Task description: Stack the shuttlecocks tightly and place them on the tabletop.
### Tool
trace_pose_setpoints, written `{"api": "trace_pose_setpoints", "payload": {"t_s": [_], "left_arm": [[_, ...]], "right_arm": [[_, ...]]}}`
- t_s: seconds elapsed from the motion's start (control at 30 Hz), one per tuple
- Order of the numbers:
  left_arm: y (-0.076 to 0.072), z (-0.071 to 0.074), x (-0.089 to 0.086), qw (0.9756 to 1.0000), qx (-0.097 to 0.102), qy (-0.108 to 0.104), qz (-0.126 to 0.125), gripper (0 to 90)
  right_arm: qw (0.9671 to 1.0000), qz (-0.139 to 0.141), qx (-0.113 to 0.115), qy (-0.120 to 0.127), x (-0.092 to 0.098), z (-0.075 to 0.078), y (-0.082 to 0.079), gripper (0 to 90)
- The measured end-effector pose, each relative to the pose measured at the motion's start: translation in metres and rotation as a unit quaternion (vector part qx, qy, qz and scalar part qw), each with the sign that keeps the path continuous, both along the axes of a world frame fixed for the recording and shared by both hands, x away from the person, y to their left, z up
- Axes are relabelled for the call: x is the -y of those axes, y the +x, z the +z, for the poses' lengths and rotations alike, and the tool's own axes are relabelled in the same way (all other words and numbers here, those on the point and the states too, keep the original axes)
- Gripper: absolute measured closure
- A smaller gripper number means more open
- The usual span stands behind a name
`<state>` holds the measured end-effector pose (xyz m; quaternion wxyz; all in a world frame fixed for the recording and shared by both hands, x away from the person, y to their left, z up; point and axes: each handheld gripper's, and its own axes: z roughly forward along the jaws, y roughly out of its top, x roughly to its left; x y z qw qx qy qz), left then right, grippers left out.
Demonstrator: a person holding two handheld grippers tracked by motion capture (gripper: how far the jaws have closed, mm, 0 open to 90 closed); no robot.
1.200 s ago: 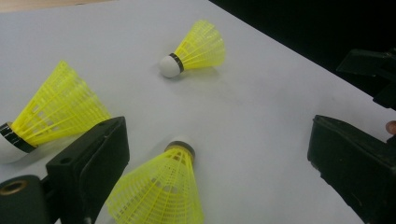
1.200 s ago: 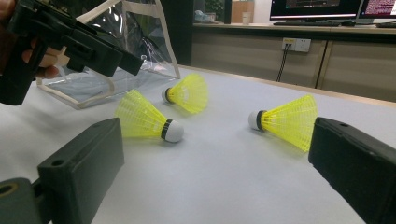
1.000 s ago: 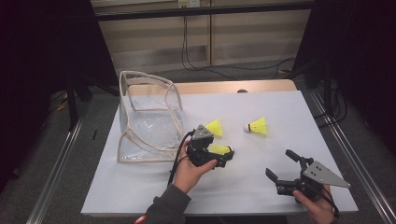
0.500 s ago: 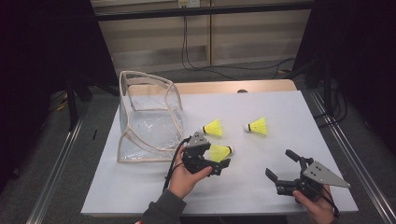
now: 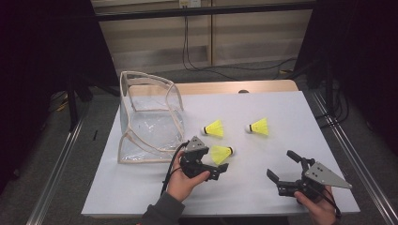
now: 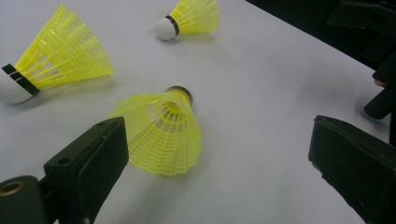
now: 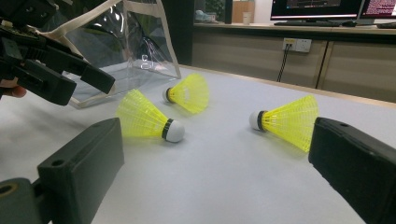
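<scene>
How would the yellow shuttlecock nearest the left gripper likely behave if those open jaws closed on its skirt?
The nearest shuttlecock has an open lattice skirt, so it is probably very light and may flex or crush under a firm squeeze. Lying on its side on the table, its cone shape suggests a nudge from the left gripper would roll it in a curve.

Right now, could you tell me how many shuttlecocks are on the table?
3: one between the open jaws of the left gripper, nearest shuttlecock; middle shuttlecock beside the clear bag; right shuttlecock farther right.
</scene>
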<state>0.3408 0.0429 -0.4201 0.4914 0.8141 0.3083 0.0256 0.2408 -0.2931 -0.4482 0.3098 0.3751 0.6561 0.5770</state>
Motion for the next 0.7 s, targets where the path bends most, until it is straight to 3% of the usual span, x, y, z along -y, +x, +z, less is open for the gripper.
{"api": "trace_pose_setpoints", "payload": {"t_s": [0.7], "left_arm": [[-0.007,-0.006,-0.020,1.0000,-0.003,-0.006,0.000,4.9]], "right_arm": [[1.0000,0.000,0.001,0.000,0.000,0.000,0.000,2.7]]}}
